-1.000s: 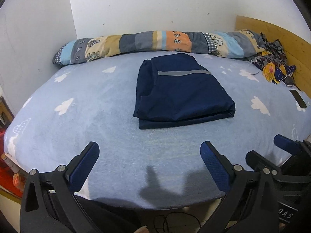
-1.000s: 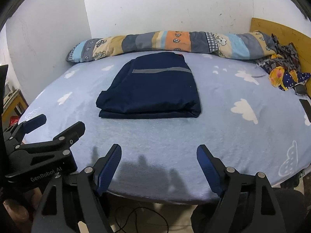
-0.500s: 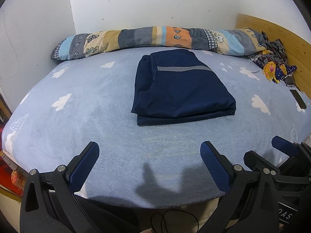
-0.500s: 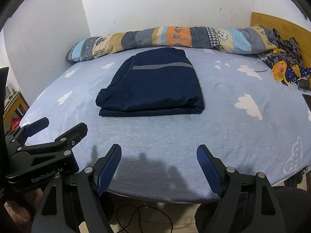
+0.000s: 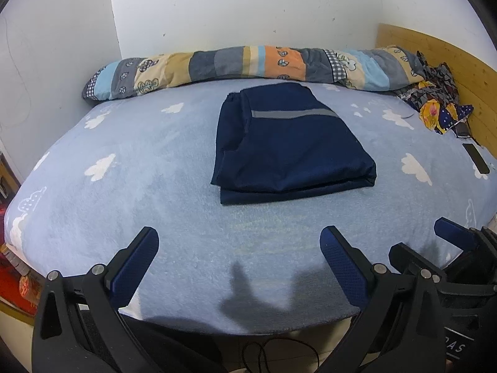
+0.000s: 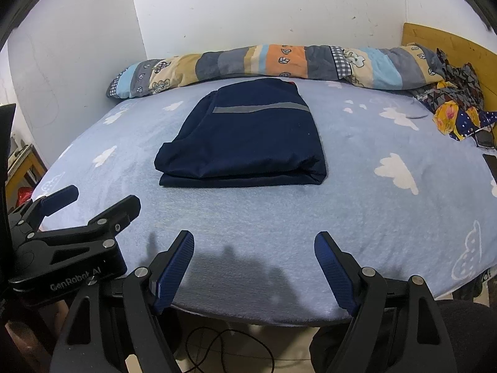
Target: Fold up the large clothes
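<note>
A dark navy garment with a grey reflective stripe lies folded into a neat rectangle in the middle of the bed; it also shows in the right wrist view. My left gripper is open and empty above the bed's near edge, well short of the garment. My right gripper is open and empty too, beside the left one. The right gripper shows at the right edge of the left wrist view, and the left gripper at the left of the right wrist view.
The bed has a light blue sheet with white clouds. A patchwork rolled quilt lies along the back wall. A pile of patterned clothes and a dark phone lie at the right by the wooden headboard. Cables lie on the floor below.
Both grippers have tilted or risen slightly, so the bed and garment sit a little lower in view. The garment has not moved. Both grippers stay open.
</note>
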The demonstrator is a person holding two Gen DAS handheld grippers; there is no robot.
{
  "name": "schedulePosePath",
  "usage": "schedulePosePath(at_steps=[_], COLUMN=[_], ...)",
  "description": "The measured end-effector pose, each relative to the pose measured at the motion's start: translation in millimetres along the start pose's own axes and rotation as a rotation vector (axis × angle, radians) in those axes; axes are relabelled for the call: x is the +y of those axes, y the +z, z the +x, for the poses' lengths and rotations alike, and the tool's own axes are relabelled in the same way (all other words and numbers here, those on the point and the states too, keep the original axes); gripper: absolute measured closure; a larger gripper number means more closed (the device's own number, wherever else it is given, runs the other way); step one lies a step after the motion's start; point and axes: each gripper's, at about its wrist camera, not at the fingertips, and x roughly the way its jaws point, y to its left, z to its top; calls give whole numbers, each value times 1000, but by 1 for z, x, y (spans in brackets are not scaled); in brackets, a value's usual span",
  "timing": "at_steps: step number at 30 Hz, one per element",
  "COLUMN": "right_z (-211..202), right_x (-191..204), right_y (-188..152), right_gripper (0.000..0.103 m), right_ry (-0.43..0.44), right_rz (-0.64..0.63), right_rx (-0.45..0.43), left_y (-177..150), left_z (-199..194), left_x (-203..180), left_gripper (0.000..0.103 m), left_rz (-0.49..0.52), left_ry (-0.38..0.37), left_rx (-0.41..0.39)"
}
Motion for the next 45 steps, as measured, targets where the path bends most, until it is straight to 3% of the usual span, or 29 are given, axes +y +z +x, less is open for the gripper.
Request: schedulePosePath(at_steps=[7, 23, 29, 34, 45], right_z=[0, 5, 6, 6, 8], right_x=[1, -2, -1, 0, -2], right_y=[0, -1, -2, -3, -4], right_gripper=[21, 21, 21, 21, 21], right_ry=[-15, -59, -77, -96, -127], right_rz=[-7, 4, -13, -32, -53], right_rx=[3, 34, 33, 34, 44], left_y=[9, 23, 23, 23, 23], left_z=[-9, -36, -48, -42, -36], left_x=[-1, 15, 3, 3, 11], left_gripper=[0, 0, 0, 0, 0], left_rz=[43, 28, 98, 104, 74], left_ry=[66, 46, 142, 188, 191], left_rx=[-6, -126, -191, -160, -109])
